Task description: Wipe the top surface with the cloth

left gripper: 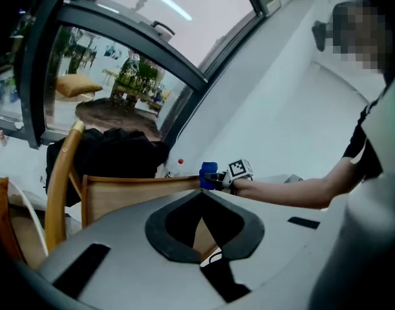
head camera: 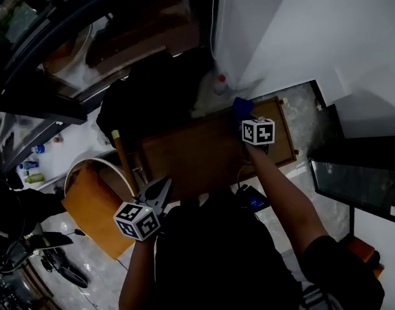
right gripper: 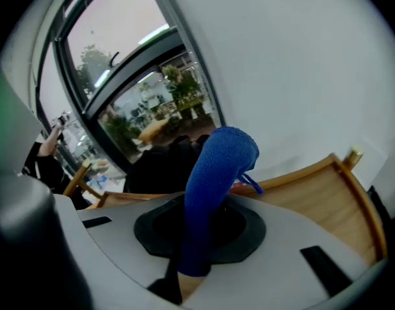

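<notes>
Left gripper (left gripper: 200, 197): jaws pressed together, nothing in them, held low off the near edge of the wooden top (head camera: 197, 154). Right gripper (head camera: 247, 116) pinches the cloth (right gripper: 218, 166), blue, ribbed, bunched into a roll, at the top's far edge by the white wall (head camera: 313, 31).

Lived-in domestic room, wooden worktop (head camera: 197, 154) against a white wall (head camera: 300, 31), wooden chair (left gripper: 57, 199), wide dark-framed window (left gripper: 119, 50) onto greenery, pale marbled floor (head camera: 304, 108).

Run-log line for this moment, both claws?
right claw: shut on blue cloth, at far edge of wooden top | left claw: shut, empty
</notes>
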Demonstrator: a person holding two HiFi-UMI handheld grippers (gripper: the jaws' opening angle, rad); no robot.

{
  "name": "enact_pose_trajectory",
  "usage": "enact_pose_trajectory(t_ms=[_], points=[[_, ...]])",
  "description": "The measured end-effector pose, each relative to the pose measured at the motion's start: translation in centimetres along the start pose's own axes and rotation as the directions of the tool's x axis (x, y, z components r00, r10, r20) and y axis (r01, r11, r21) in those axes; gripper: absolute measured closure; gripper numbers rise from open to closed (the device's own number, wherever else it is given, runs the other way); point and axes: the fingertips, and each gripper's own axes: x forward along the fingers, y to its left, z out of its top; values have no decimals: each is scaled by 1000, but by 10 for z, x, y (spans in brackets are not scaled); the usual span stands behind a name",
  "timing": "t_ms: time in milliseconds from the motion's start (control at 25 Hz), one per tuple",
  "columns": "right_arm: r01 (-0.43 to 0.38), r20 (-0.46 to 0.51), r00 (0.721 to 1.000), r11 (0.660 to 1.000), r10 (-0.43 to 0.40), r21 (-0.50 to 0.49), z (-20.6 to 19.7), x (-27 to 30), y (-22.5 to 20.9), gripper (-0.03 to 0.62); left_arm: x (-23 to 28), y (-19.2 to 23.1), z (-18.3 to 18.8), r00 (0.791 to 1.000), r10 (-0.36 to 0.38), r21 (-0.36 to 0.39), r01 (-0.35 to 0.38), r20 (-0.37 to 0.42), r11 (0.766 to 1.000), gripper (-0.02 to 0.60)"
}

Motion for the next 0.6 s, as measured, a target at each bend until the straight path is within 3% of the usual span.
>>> enact_pose_trajectory(t_ms=[200,360,480,600], points=[[-221,-30,975,975,221,-10,-25,27,149,522,-43,24,10,998,18,-2,-18,55,1000,571],[-407,-68,912,913,404,-38,-46,50,267,522,-74,49,5,997,29,-27,-28,72,999,572],[-486,-117,872,870,476,-79,-67,68,330,522,-94,68,-4,997,43,-38,-41,69,998,571],[-534,-191,839,838,509,-114,-95,88,366,522,-110,80,-11,996,47,-55,-43,75,998,571]])
